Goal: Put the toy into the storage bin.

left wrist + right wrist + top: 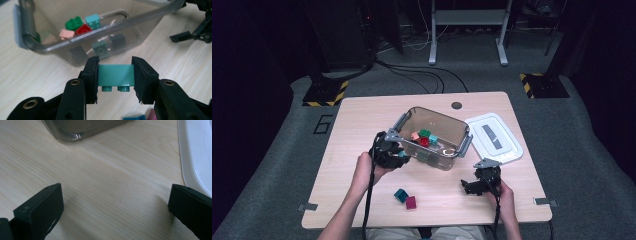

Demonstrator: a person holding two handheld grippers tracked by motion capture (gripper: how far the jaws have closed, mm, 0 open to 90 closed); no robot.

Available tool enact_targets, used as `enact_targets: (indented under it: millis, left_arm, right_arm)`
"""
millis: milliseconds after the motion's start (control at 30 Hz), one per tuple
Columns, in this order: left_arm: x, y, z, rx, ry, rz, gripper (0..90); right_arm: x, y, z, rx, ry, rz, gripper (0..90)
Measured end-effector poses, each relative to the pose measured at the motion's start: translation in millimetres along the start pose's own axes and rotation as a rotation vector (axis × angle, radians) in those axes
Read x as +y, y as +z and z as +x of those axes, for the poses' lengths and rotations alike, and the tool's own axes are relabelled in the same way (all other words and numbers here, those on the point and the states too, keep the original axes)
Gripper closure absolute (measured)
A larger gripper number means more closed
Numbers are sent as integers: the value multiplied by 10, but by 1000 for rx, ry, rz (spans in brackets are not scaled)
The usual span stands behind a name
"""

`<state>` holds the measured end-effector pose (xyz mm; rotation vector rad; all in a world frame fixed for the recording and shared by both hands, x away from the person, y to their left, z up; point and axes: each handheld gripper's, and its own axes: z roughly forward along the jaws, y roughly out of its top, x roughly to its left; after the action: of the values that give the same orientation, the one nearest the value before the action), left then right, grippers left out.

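While your left gripper [115,77] hangs off the tabletop just short of the bin's [37,45] near wall, its jaws are clenched on a teal brick [115,75], pads flat on both short ends, studs pointing down. High view puts that gripper [398,151] right at the bin's [447,122] left near corner, about mid-table toward the left edge.

Your right gripper [115,202] is released: jaws spread wide, bare wood between them, touching no brick. It sits low over the table [362,120] toward the right near corner [473,186], just in front of the bin's right end.

Bin is clear plastic with grey handles, sitting near the tabletop centre. Inside: green brick [74,23], red brick [84,29], light teal brick [93,20], pink brick [66,33]. Its near wall stands between your held brick and that pile.

White lid [494,137] lies flat just right of the bin, near the right edge; its rim [192,152] is beside your right jaw.

Two loose bricks near the front edge, touching: dark teal brick [400,194], magenta brick [411,202]. They sit between your hands.
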<state>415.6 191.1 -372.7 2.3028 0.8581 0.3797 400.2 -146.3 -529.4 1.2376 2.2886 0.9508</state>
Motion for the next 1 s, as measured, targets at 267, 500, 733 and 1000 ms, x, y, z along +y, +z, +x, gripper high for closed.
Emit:
enact_targets:
  millis: [267,500,733,1000]
  left_arm:
    - [363,-107,113,40,19,-33,589]
    - [753,-39,279,64,1,-48,589]
    - [875,374,463,42,-49,13,589]
    - [772,637,594,28,-119,42,428]
  right_arm:
    - [0,0,0,0,0,0,0]
    - [0,0,0,0,0,0,0]
    - [0,0,0,0,0,0,0]
    - [0,0,0,0,0,1,0]
